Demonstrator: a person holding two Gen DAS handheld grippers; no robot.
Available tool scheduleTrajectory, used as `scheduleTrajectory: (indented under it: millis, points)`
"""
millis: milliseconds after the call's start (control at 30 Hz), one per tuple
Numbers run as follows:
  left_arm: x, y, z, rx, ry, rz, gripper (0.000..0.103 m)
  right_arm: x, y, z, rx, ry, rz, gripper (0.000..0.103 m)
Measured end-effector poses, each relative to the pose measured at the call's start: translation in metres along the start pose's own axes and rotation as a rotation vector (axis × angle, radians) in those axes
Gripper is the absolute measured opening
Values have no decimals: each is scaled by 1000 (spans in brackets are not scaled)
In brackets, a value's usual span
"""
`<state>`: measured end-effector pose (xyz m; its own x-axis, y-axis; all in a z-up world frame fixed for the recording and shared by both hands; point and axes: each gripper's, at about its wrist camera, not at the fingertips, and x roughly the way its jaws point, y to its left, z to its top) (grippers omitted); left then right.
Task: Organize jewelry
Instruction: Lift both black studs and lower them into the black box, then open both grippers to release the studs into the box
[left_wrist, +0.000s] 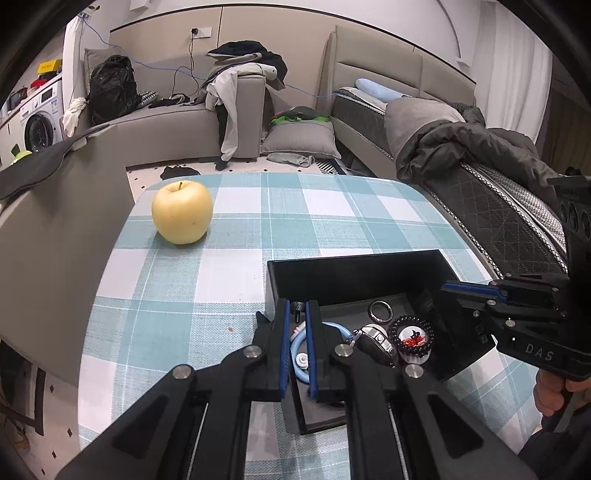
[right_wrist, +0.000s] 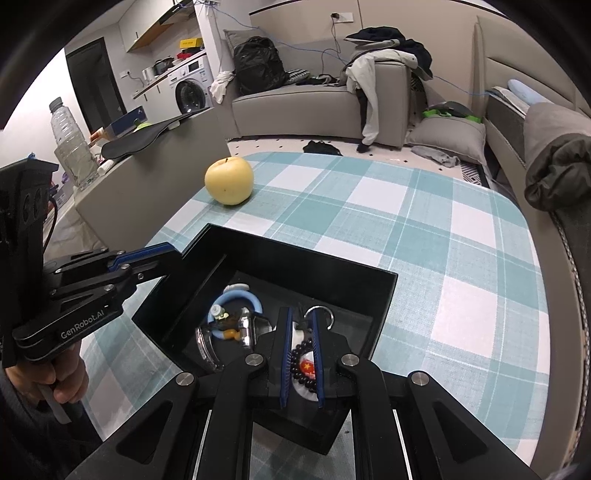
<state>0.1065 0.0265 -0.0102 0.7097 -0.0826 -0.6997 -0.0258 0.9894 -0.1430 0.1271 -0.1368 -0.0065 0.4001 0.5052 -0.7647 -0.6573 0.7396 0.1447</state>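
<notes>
although the black box (left_wrist: 354, 280) on the checked table (left_wrist: 207, 295) is stiff and light, its jewelry is small, hard and slippery: a metal ring (left_wrist: 380, 310), a beaded bracelet (left_wrist: 412, 338), a pale blue loop (left_wrist: 304, 354), all lying on its floor. the left tool (left_wrist: 298, 354) is nearly closed around the loop's band; whether the pads grip it, i cannot tell. the right tool (right_wrist: 301, 354), also near closed, straddles the beads (right_wrist: 301, 356). best taken by bands, not faces.
</notes>
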Motion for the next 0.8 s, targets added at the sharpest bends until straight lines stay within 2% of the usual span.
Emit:
scheduleTrajectory:
  millis: [400,533,700,800]
  points:
    - [5,-16,-6,43,0,-31,4,-13,1,-4,-19,-19,25,13]
    - [8,-20,-9,55,18,-39,4,-19,-1,-7,-23,-27,23,18]
    - [9,-26,-12,69,29,-25,4,-22,-2,-10,-27,-30,30,19]
    - [5,-29,-12,78,21,-18,6,-27,-4,-10,-19,-43,39,24]
